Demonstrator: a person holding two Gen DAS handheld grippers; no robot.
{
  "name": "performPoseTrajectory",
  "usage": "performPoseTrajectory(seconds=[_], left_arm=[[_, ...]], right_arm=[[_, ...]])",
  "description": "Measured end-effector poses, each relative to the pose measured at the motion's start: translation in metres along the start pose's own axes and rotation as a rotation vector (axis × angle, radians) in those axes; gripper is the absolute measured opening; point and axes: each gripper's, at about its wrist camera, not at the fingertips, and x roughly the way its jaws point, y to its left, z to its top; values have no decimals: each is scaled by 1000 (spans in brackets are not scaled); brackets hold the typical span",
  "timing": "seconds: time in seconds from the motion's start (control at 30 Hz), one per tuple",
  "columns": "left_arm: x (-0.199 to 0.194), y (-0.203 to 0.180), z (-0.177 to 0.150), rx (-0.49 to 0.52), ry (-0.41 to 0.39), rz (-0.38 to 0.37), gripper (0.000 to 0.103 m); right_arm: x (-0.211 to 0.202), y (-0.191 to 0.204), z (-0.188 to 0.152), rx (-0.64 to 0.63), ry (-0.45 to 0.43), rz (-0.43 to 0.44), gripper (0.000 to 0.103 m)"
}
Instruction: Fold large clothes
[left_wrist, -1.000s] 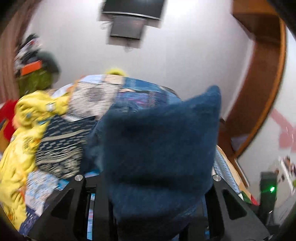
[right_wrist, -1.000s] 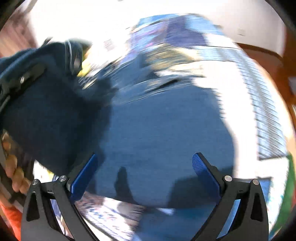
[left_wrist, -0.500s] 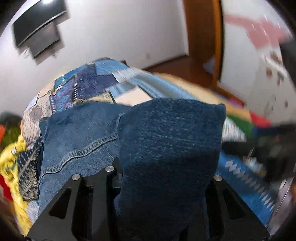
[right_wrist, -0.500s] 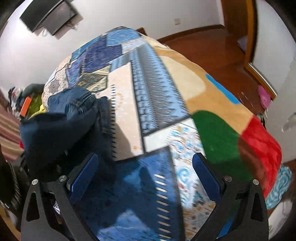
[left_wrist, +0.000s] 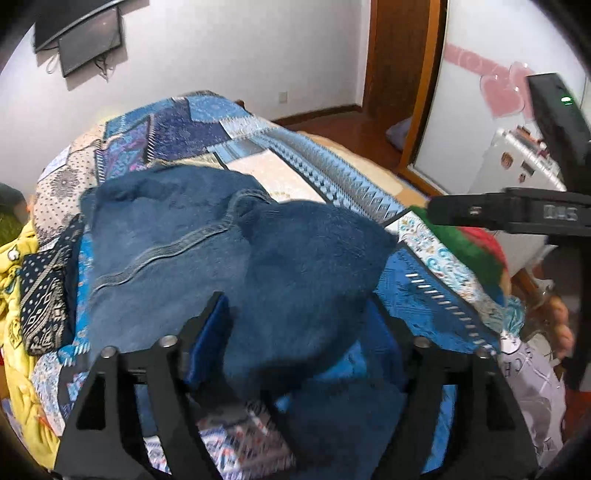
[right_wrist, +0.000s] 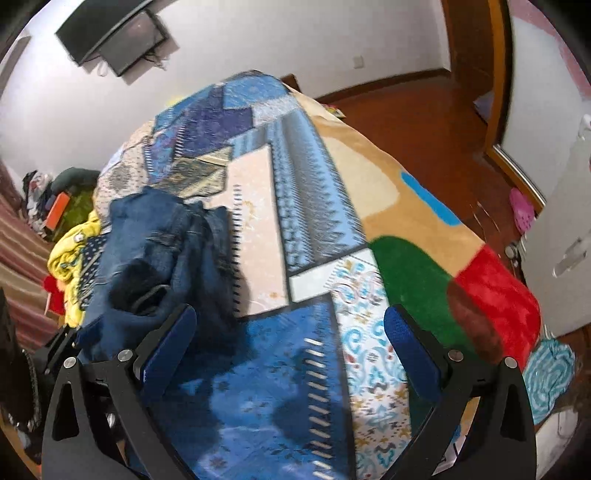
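Dark blue denim jeans (left_wrist: 229, 251) lie bunched on the patchwork bedspread (left_wrist: 332, 173). My left gripper (left_wrist: 295, 301) hangs low over them with its jaws opening. A thick fold of the jeans sags between its blue pads (left_wrist: 207, 332), and the pads stand apart from the cloth. In the right wrist view the jeans (right_wrist: 147, 251) form a heap at the left, just beyond the left finger. My right gripper (right_wrist: 290, 314) is open over the bare bedspread (right_wrist: 303, 192), with nothing between its fingers.
A yellow garment (right_wrist: 70, 254) and a patterned dark cloth (left_wrist: 40, 295) lie left of the jeans. The bed's red and green corner (right_wrist: 461, 288) drops to a wooden floor (right_wrist: 424, 110). A white cabinet (right_wrist: 561, 240) stands at the right, a wall screen (left_wrist: 88, 40) at the back.
My left gripper's jaws went from shut on the raised jeans fold to wide apart, and the fold sank onto the bed. My right gripper swung off the jeans to the bare bedspread.
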Motion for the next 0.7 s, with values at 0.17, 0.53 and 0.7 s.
performPoseTrajectory(seconds=[0.17, 0.53, 0.7], left_arm=[[-45, 37, -9, -118, -100, 97, 100], [-24, 125, -48, -394, 36, 179, 101], [-10, 126, -66, -430, 50, 109, 103]], right_arm=[[-3, 36, 2, -91, -21, 49, 101], [47, 61, 3, -113, 79, 119, 101], [52, 40, -2, -169, 68, -13, 101]])
